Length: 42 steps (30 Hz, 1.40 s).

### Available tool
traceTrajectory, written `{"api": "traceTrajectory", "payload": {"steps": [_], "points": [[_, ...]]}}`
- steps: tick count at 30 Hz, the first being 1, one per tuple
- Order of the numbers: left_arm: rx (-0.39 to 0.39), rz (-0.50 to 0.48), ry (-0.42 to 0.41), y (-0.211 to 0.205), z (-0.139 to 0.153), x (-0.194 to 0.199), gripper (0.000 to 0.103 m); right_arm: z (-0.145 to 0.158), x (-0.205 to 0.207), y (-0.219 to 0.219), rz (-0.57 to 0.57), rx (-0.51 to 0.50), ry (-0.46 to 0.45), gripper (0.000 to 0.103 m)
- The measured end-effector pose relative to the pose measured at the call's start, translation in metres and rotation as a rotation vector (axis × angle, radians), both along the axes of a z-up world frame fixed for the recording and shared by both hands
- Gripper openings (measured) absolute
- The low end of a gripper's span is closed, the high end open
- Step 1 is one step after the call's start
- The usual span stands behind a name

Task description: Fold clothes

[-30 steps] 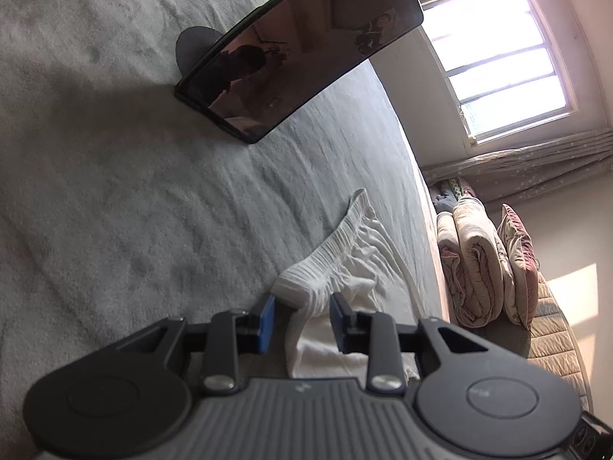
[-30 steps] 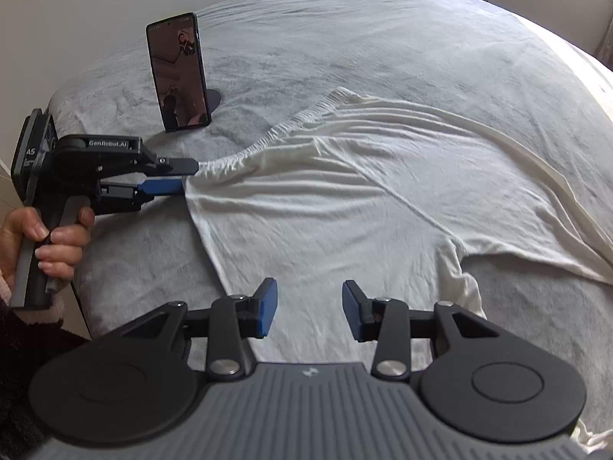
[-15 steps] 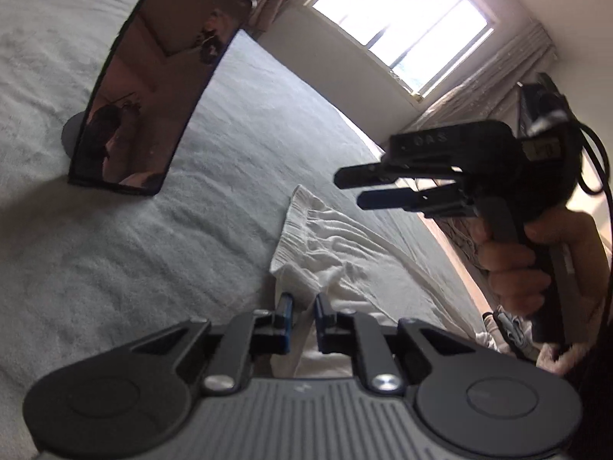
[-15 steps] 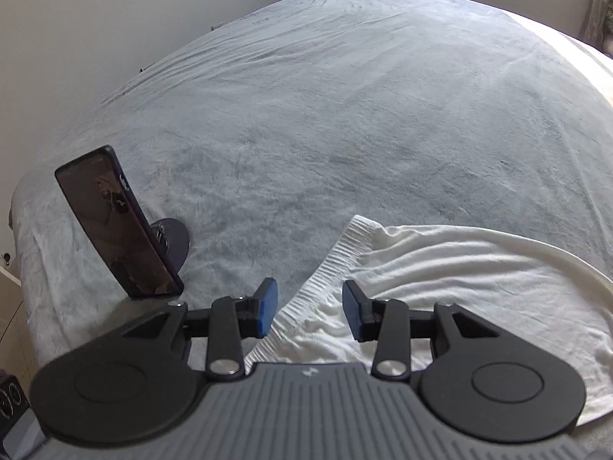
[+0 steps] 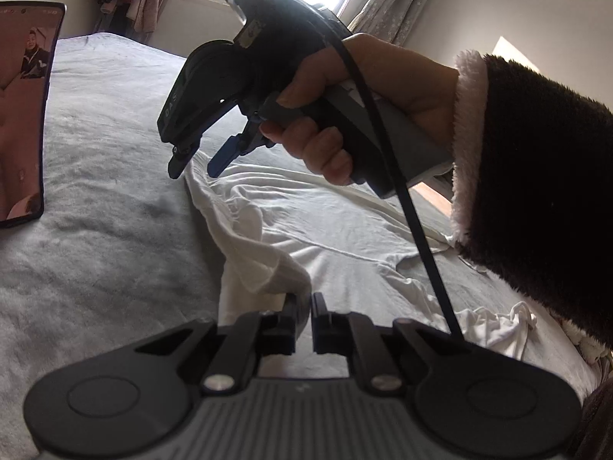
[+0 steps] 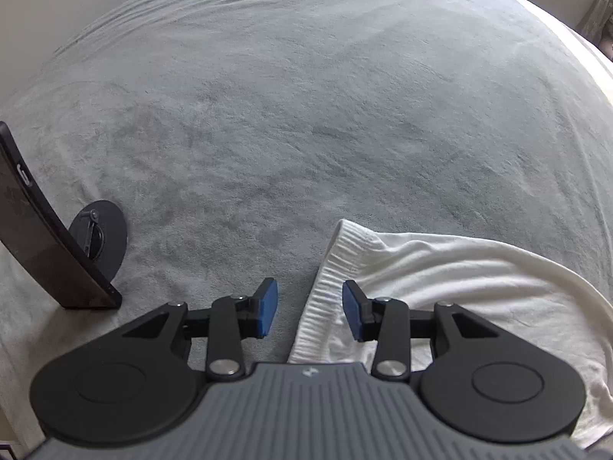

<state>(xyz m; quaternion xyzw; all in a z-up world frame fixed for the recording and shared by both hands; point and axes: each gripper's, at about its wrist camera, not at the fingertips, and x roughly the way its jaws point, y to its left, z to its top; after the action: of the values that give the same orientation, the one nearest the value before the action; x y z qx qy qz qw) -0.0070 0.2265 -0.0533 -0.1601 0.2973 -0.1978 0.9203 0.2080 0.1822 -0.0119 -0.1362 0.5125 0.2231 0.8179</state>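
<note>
Right gripper (image 6: 309,308) now straddles the white garment's (image 6: 440,280) ribbed hem, jaws apart.
Left gripper (image 5: 303,320) clamps a garment fold, right of the phone (image 5: 23,115).

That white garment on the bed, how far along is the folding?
Barely begun. The white garment lies mostly spread out and wrinkled on the grey bed, no neat fold visible. In hand: the left hand-held gripper pinches one edge; the right hand-held gripper is open astride the ribbed waistband. All folds remain.
</note>
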Motion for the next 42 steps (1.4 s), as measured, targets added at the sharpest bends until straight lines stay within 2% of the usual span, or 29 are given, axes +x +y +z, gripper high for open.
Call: {"api": "traceTrajectory", "payload": {"steps": [5,7,8,9,11,12,15,18,22,25,27,30,35,37,39,42], "points": [[0.003,0.028,0.032,0.008,-0.001,0.002,0.007,-0.015,0.005,0.005,-0.006,-0.052,0.016,0.042],[-0.012,0.042,0.061,0.016,-0.004,0.001,0.009,-0.014,0.005,0.004,-0.011,-0.053,0.004,0.035],[-0.045,0.05,0.078,0.021,-0.004,0.002,0.013,-0.012,0.005,0.002,-0.015,-0.048,-0.002,0.031],[-0.079,0.057,0.096,0.027,-0.004,0.003,0.015,-0.01,0.005,0.0,-0.02,-0.035,-0.003,0.03],[-0.148,0.073,0.132,0.038,-0.005,0.005,0.036,-0.008,0.006,-0.01,-0.034,0.001,0.007,0.03],[-0.203,0.086,0.153,0.045,-0.006,0.006,0.039,-0.008,0.006,-0.015,-0.041,0.02,0.01,0.03],[-0.371,0.115,0.204,0.063,-0.012,0.006,0.043,-0.005,0.007,-0.03,-0.063,0.093,0.021,0.03],[-0.495,0.154,0.251,0.076,-0.024,0.01,0.045,-0.004,0.008,-0.042,-0.084,0.14,0.037,0.03],[-0.655,0.214,0.317,0.089,-0.045,0.018,0.045,0.0,0.008,-0.05,-0.093,0.154,0.037,0.03],[-0.73,0.237,0.335,0.096,-0.05,0.023,0.045,0.002,0.006,-0.058,-0.096,0.153,0.029,0.03],[-0.726,0.251,0.334,0.096,-0.05,0.024,0.044,0.001,0.008,-0.067,-0.113,0.156,0.031,0.03],[-0.641,0.281,0.318,0.086,-0.045,0.03,0.037,-0.003,0.011,-0.083,-0.15,0.183,0.05,0.03],[-0.444,0.296,0.239,0.063,-0.029,0.035,0.011,-0.009,0.013,-0.1,-0.192,0.245,0.078,0.03],[-0.368,0.286,0.193,0.054,-0.02,0.035,0.006,-0.007,0.013,-0.1,-0.187,0.258,0.074,0.03],[-0.292,0.264,0.139,0.044,-0.011,0.033,0.005,-0.004,0.013,-0.095,-0.173,0.253,0.063,0.03],[-0.222,0.251,0.095,0.037,-0.006,0.03,0.004,-0.001,0.014,-0.084,-0.148,0.239,0.047,0.03]]}}
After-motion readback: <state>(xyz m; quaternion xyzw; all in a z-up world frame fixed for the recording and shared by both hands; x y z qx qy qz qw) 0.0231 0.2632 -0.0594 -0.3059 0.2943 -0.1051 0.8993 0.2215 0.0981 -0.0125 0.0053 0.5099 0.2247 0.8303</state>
